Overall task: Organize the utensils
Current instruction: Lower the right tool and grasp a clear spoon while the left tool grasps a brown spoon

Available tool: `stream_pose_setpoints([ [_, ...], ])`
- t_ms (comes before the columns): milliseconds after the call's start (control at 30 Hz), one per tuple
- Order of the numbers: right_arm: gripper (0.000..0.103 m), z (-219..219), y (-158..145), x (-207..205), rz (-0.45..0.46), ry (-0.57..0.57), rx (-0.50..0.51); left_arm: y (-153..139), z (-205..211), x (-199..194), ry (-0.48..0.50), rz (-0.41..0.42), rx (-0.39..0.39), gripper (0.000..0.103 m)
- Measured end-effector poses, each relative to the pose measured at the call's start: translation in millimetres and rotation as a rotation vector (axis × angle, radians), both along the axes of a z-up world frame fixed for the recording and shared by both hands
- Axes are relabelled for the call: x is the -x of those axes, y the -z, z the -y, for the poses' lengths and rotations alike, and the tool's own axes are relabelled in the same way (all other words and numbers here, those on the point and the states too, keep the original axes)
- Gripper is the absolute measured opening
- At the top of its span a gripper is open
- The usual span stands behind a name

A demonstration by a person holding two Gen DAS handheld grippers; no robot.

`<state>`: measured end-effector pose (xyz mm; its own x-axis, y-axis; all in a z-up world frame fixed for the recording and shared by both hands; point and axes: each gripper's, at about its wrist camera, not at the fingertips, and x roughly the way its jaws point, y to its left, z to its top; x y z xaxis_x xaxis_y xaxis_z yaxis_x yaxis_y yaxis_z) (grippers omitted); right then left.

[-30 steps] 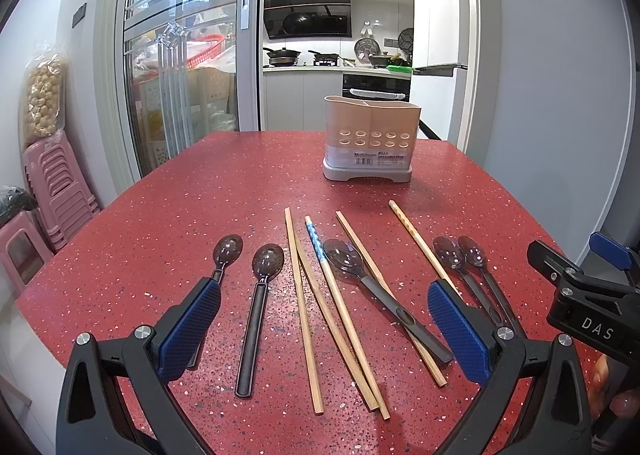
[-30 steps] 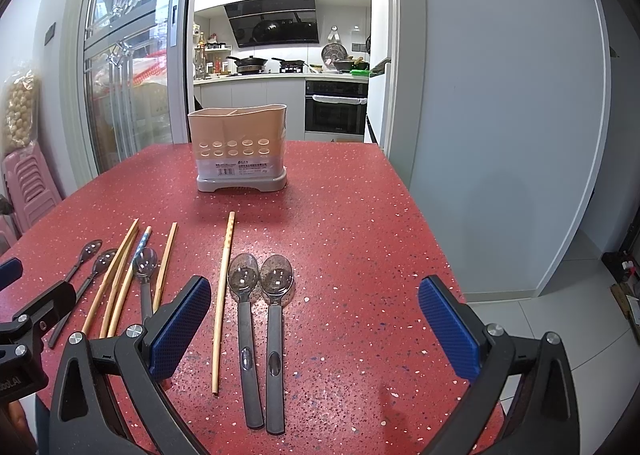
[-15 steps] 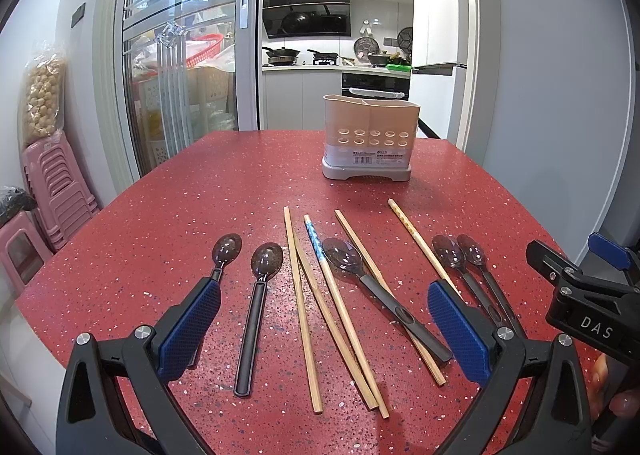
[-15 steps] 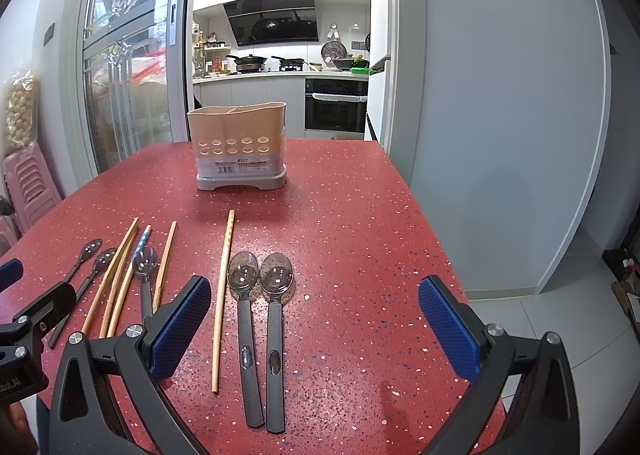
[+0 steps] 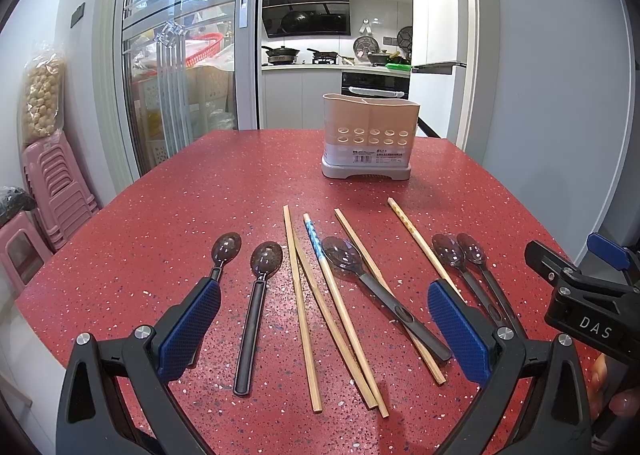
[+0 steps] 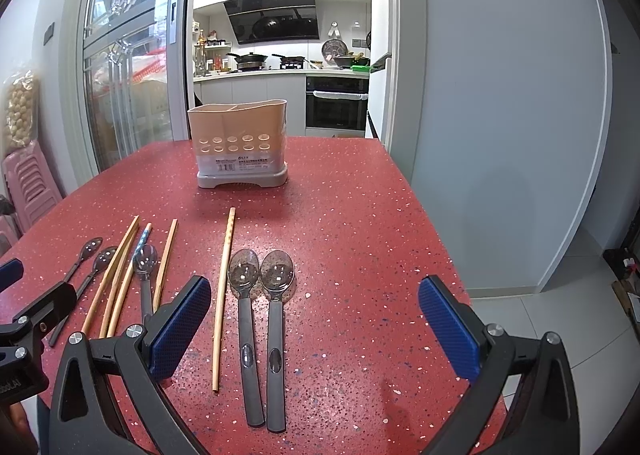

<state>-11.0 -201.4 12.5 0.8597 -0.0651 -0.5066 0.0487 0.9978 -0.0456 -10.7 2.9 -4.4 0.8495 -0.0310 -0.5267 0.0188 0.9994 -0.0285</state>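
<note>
So the landmark here is the beige utensil holder (image 5: 371,135) standing upright toward the far end of the red speckled table (image 5: 160,215). Everything else lies flat on the table on the near side of the holder, well apart from it, nothing in it that I can see from either view.

Left gripper (image 5: 320,329) hovers low over the near edge with its blue pads (image 5: 454,325) spread wide, pinching nothing. Right gripper (image 6: 314,329) is the same deal: spread wide, empty.

Between the left gripper and the holder: 2 dark spoons (image 5: 262,287) off to the holder's left side, the outer one half hidden behind the left pad. Then a loose bunch of wooden chopsticks (image 5: 304,315), one with a blue patterned top (image 5: 314,239). A third spoon (image 5: 376,287) lies diagonally across one chopstick. A single chopstick (image 6: 225,283) lies alone closer to the holder's right side, its lower end hidden by a pad in the left view.

Right of that, 2 spoons (image 6: 264,315) sit side by side, touching or nearly so, bowls pointing at the holder. Their handles get cut off behind the pad in the left view.

The label on the holder is too small to read. A bit of a hand (image 5: 618,395) shows at the edge.
</note>
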Motion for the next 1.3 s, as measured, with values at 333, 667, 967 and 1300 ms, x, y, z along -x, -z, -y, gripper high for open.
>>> stream_pose_setpoints([
  [333,0.103,0,2,-3,-0.012,-0.002,-0.002,0,-1,-2,-0.004,-0.009,0.002,0.103],
  [667,0.103,4,3,-34,-0.158,-0.071,-0.019,2,-31,-32,-0.067,-0.126,0.019,0.103],
  [967,0.091,24,23,-80,-0.439,-0.095,-0.101,16,-89,-75,-0.124,-0.290,0.028,0.103],
  [1300,0.066,20,37,-94,-0.571,-0.128,-0.145,36,-117,-105,-0.130,-0.403,0.049,0.103],
])
